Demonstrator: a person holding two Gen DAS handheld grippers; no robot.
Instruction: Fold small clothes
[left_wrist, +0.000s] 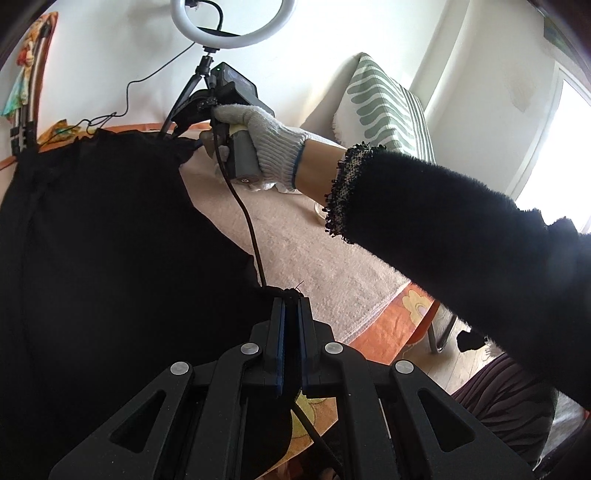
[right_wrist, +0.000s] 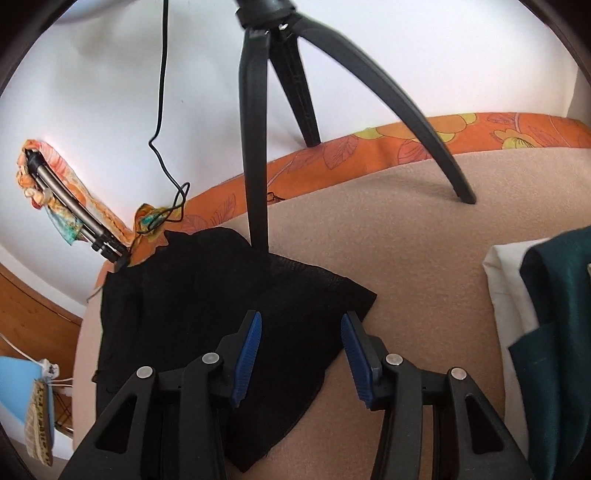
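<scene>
Pinching the black garment's (left_wrist: 110, 240) near corner, our left claw (left_wrist: 291, 306) lifts it for folding; our right claw (right_wrist: 301, 332) hovers released above the far corner.

A black garment (left_wrist: 110, 240) runs off the left and bottom edges of the left wrist view, its full outline unseen. The ring light (left_wrist: 236, 22) is cropped at the top. In the right wrist view, a teal cloth (right_wrist: 554, 332) over a white one (right_wrist: 502, 280) is cut off at right; the tripod (right_wrist: 266, 110) loses its head above.
</scene>
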